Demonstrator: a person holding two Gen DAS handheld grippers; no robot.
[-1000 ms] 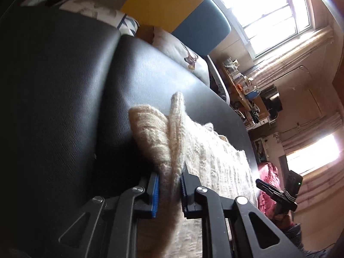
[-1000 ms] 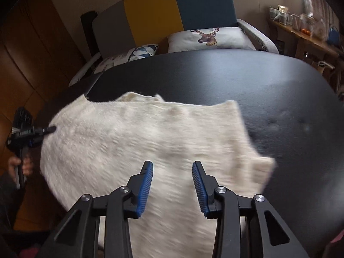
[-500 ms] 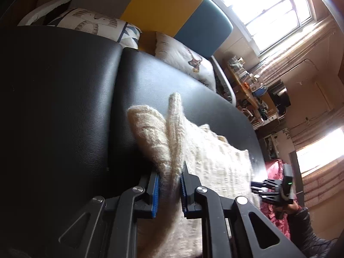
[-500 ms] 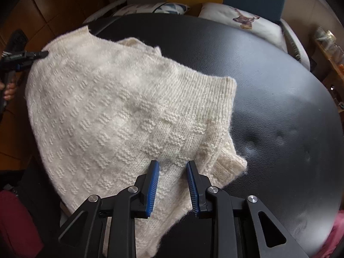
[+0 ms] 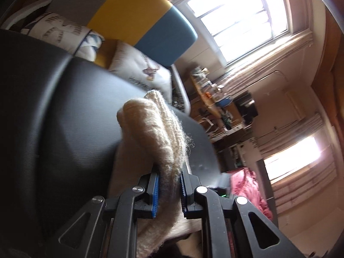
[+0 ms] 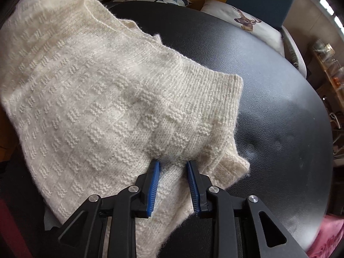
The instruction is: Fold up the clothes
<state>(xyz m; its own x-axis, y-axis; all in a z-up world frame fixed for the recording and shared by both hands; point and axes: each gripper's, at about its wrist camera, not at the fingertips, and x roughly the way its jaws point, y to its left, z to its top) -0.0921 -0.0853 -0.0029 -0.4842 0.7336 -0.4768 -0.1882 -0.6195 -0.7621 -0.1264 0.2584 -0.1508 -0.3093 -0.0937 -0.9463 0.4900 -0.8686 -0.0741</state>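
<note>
Here, cream sweater lengthwise leftward, both claws pinching

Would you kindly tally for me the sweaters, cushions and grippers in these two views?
Cream knit sweater: 1
Cushions: 2 (deer cushion, patterned cushion)
Grippers: 2 (left gripper, right gripper)
Total: 5

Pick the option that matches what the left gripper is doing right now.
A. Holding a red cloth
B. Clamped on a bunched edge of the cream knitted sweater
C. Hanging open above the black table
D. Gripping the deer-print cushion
B: in the left wrist view the left gripper has its blue pads pressed against a bunched fold of the cream knitted sweater, above the black table.
</note>
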